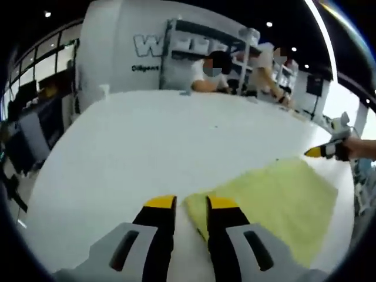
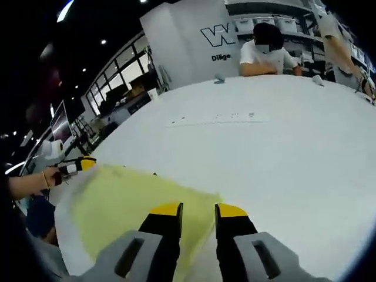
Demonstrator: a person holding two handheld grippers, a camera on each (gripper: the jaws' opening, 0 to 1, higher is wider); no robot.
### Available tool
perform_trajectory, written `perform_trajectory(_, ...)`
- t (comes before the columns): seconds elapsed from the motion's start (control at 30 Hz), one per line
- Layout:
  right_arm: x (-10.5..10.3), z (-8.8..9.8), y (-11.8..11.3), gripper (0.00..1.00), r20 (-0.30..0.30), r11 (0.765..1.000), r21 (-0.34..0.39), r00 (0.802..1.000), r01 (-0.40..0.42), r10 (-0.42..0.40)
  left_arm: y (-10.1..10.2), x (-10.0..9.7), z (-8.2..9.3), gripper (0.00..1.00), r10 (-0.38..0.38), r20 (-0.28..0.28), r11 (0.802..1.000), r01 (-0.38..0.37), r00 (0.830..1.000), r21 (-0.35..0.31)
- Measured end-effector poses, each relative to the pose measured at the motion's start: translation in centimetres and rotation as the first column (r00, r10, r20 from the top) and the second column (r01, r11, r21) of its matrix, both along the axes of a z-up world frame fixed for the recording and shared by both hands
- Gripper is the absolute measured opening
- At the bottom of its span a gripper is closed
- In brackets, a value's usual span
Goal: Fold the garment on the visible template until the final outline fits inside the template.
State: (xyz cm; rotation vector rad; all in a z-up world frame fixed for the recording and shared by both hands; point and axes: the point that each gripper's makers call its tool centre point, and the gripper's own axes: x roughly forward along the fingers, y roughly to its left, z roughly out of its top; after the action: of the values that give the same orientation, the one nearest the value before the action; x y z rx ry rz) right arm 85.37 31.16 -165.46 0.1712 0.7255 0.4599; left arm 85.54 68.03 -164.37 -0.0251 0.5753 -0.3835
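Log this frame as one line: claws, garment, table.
left claw: open, at garment corner | right claw: open, over garment edge | yellow garment: flat | white table

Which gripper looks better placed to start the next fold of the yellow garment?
Probably left: the left gripper straddles a corner of the yellow garment. The right gripper sits at an edge, less clearly on it.

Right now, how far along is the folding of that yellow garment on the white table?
Done so far: the yellow garment lies flat on the white table as a rough rectangle, so some folding looks finished. In hand: the left gripper and right gripper each sit open at a corner of it, nothing clamped. Left: I cannot make out a template outline, so fit cannot be confirmed.
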Motion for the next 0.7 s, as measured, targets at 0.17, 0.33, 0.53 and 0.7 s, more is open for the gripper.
perform_trajectory(0.17, -1.6, -0.2, 0.0, 0.15, -0.018, 1.0, -0.012, 1.0, -0.024, 0.024, 0.2, -2.2, -0.3, 0.17, -0.023, -0.026, 1.0, 0.023, 0.999, 0.019)
perform_trajectory(0.33, -2.8, -0.2, 0.0, 0.15, -0.028, 0.999, -0.007, 0.999, -0.035, 0.034, -0.6, -3.9, 0.0, 0.2, -0.033, -0.033, 0.998, 0.032, 0.999, -0.047)
perform_trajectory(0.53, -5.6, -1.0, 0.0, 0.16, -0.045, 0.995, -0.049, 0.996, -0.084, 0.082, -1.9, -7.0, -0.6, 0.24, -0.113, -0.059, 0.994, 0.113, 0.992, -0.004)
perform_trajectory(0.7, -8.2, -1.4, 0.7, 0.16, -0.061, 0.987, -0.071, 0.989, -0.142, 0.137, -2.3, -9.4, -0.7, 0.23, -0.13, -0.085, 0.991, 0.129, 0.988, -0.018)
